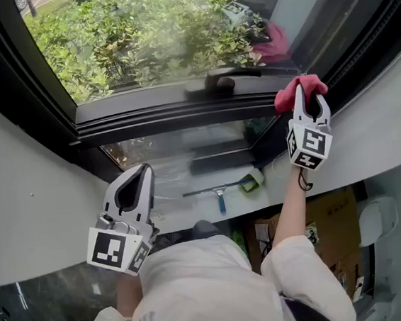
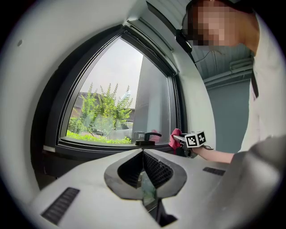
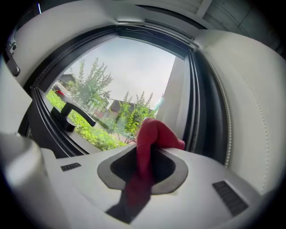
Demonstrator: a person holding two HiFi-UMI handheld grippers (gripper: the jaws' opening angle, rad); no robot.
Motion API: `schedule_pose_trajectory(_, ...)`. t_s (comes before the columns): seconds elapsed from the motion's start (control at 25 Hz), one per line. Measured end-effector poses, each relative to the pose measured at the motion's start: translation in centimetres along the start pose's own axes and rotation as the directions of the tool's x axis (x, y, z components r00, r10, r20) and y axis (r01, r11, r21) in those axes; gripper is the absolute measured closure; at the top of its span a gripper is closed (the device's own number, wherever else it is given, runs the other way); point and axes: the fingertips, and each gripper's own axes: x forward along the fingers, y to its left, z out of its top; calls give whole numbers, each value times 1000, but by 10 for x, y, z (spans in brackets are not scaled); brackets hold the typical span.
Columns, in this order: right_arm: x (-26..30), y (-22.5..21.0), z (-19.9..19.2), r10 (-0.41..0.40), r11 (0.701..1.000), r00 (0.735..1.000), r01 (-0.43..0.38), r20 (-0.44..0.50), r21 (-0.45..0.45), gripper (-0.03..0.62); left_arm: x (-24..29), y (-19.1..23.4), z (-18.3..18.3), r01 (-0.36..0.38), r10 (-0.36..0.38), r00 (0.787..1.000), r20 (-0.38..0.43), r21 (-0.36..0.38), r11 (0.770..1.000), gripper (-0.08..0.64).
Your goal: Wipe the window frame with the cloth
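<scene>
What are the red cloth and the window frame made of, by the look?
Cloth: soft matte red fabric, probably; it bunches limply in the right gripper. Window frame: dark, smooth, faintly glossy, with crisp straight profiles; likely coated metal, possibly plastic.

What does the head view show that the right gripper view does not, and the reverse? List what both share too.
Head view only: the left gripper, shut, a squeegee on the sill, and cardboard boxes below. Right gripper view only: pale sky, and the red cloth running down between the closed jaws of the right gripper. Both: that cloth, the black window handle and green shrubs.
</scene>
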Motion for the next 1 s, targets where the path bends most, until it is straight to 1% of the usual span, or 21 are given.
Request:
schedule_pose_trajectory(0.08,3,-21,-15,-28,1000,999,28,-24,-4,509,4,0,-1,4,-4,1000,-7,4,1000,549)
schedule_pose_trajectory(0.16,7,-30,-28,-24,999,999,23,-40,-23,509,9,-2,-2,13,-13,1000,-13,4,1000,549)
schedule_pose_trajectory(0.24,13,-32,-39,-5,999,999,4,-53,-33,509,14,-6,-3,27,-27,999,-18,3,1000,549)
schedule_pose_trajectory(0.32,16,-34,-46,-1,1000,999,-1,-52,-24,509,18,-9,-4,39,-39,999,-24,1,999,549)
schedule_pose_trajectory(0.48,14,-39,-52,-30,1000,999,30,-39,2,509,23,-13,-5,52,-52,998,-28,-4,999,550)
schedule_pose_trajectory(0.68,0,-41,-63,-64,997,994,61,-87,-40,509,23,-12,-11,50,-50,998,-38,-17,999,549)
schedule_pose_trajectory(0.92,6,-47,-71,-81,993,997,82,-13,82,509,23,-15,-15,62,-63,997,-39,-29,998,549)
schedule_pose_trajectory(1.0,5,-49,-72,-79,993,997,80,-11,92,509,20,-14,-16,59,-60,997,-41,-32,998,549)
